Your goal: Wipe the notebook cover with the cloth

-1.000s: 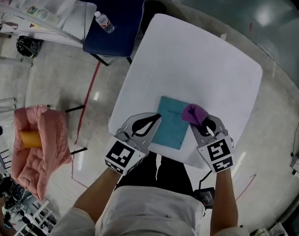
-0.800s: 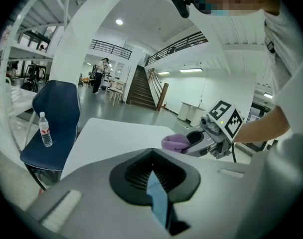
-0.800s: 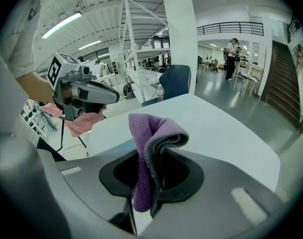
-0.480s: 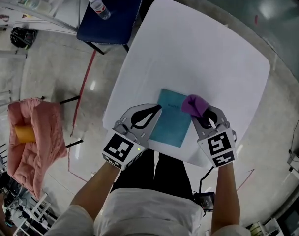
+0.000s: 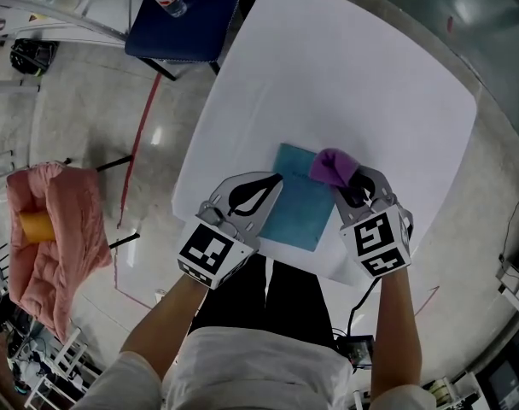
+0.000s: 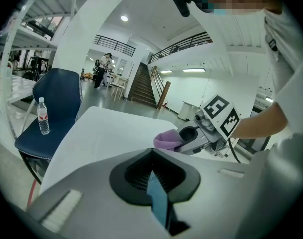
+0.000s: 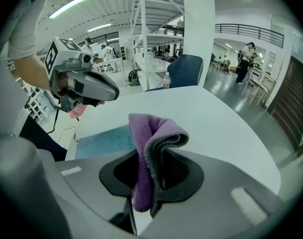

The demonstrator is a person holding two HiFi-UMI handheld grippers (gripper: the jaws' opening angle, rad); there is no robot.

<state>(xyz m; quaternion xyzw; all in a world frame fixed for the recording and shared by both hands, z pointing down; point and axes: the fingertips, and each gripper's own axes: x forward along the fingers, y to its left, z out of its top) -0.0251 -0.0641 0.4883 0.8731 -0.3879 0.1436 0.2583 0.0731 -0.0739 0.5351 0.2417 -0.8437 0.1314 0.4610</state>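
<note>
The teal notebook (image 5: pixel 295 203) lies flat on the white bench (image 5: pixel 353 75), near the person's edge. The left gripper (image 5: pixel 271 183) has its jaws pressed together on the notebook's left edge, with a strip of teal showing between them. The right gripper (image 5: pixel 352 186) pinches the folded purple cloth (image 5: pixel 332 167), which sits at the notebook's far right corner. Whether the cloth touches the cover cannot be told.
</note>
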